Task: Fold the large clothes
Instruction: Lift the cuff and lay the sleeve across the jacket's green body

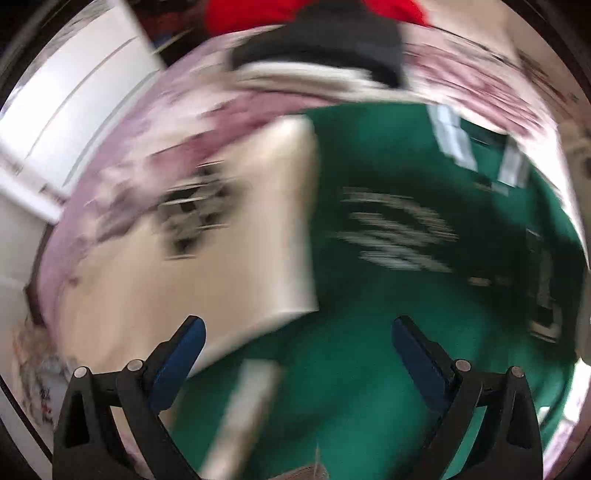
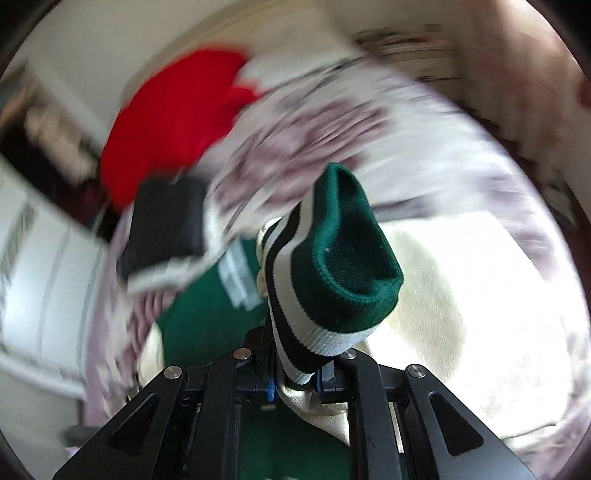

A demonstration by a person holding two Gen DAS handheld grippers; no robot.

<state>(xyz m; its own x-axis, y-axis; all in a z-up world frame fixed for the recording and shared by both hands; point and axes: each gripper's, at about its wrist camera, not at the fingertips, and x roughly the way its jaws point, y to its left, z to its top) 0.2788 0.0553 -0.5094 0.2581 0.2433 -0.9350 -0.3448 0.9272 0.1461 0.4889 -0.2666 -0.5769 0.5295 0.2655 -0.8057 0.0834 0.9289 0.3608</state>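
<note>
Motion blur smears most of the left wrist view. Left gripper point(image 1: 297, 332) hangs over the garment with its blue-padded fingers point(image 1: 177, 365) spread wide and nothing between them. Below lies a green varsity jacket point(image 1: 388, 332), body spread flat on a bed cover point(image 1: 155, 147) printed in mauve and white; white chest lettering point(image 1: 395, 229) unreadable through the blur. A cream sleeve point(image 1: 207, 258) lies folded across the jacket's left side, dark patch on it. Striped rib trim point(image 1: 448, 136) shows at the jacket's far edge. Beyond that sits a folded stack, black garment point(image 1: 325, 44) on top of something white, and a red item point(image 1: 236, 14) behind it at the frame edge. White panelled furniture point(image 1: 62, 99) at far left. Right wrist view: right gripper point(image 2: 295, 380) clamped tight on the jacket's ribbed cuff point(image 2: 332, 280), green knit with black and white stripes, which stands up out of the jaws and hides the fingertips. Cream sleeve point(image 2: 424, 295) material trails from the grip, lifted close to the lens and overexposed. Green jacket body point(image 2: 207, 314) lies lower left on the patterned bed cover point(image 2: 369, 129). Black folded garment point(image 2: 166, 229) just beyond it, red item point(image 2: 166, 122) farther back, both blurred
</note>
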